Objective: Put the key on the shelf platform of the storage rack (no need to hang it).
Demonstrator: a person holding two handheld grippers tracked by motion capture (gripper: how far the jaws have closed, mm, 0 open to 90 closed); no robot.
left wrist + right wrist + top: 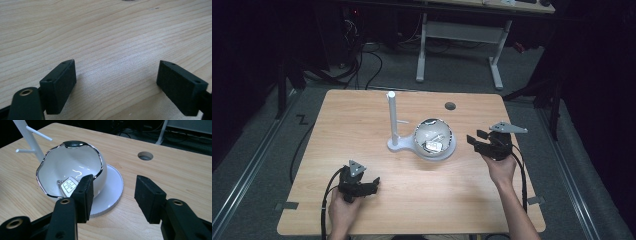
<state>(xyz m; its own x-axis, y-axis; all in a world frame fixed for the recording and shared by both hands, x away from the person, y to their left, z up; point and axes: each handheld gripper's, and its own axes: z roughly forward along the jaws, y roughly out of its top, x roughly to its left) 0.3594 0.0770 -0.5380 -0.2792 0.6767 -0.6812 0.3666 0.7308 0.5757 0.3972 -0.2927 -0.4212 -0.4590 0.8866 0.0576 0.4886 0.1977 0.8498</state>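
Left gripper point(373, 185) sits low in the person's left hand point(343, 207), jaws spread wide with nothing between them, while the right gripper point(474, 138), held in the right hand point(501, 167) on an outstretched forearm, points leftward with its jaws parted and empty.

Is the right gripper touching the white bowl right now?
Apart. In the high view the right gripper sits beside the white bowl with bare table showing between its jaw tips and the bowl's stand; its jaws are open and hold nothing.
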